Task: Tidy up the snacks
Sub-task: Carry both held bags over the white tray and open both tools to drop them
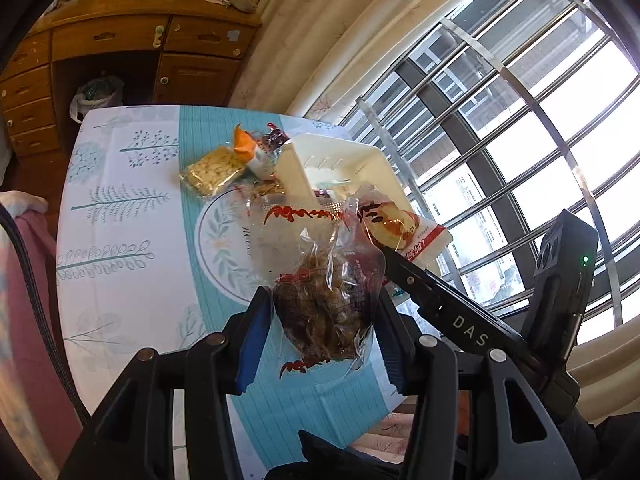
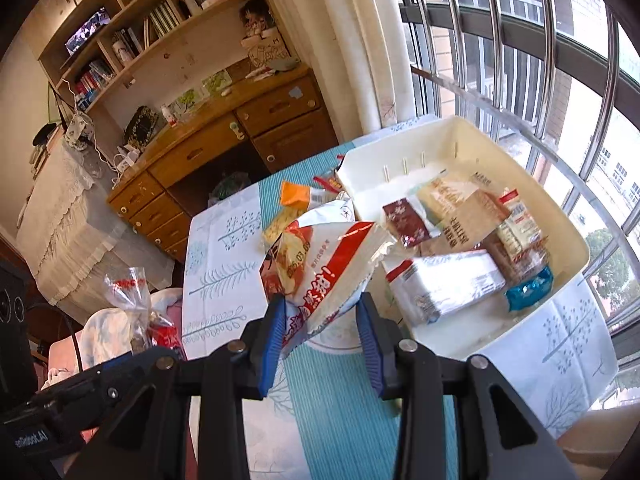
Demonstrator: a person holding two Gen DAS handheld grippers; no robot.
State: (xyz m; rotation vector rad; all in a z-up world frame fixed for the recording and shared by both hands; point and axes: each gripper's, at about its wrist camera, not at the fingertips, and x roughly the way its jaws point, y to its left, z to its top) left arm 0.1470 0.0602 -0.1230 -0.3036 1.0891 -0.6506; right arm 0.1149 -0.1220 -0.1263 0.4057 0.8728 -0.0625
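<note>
Left gripper point(image 1: 324, 312) pinches a peanut bag point(image 1: 326, 304); right gripper point(image 2: 322, 312) pinches a red-white snack packet point(image 2: 328, 268). The white bin point(image 2: 568, 224) beyond the fingers holds several packets; three remain on the table.

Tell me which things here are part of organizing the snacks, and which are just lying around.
Part of the job:
- clear bag of brown snacks, held in the left gripper
- red and white snack packet, held in the right gripper
- white bin with packets inside
- peanut brittle pack on the table

Lying about:
- wooden desk
- bookshelf
- curtain
</note>
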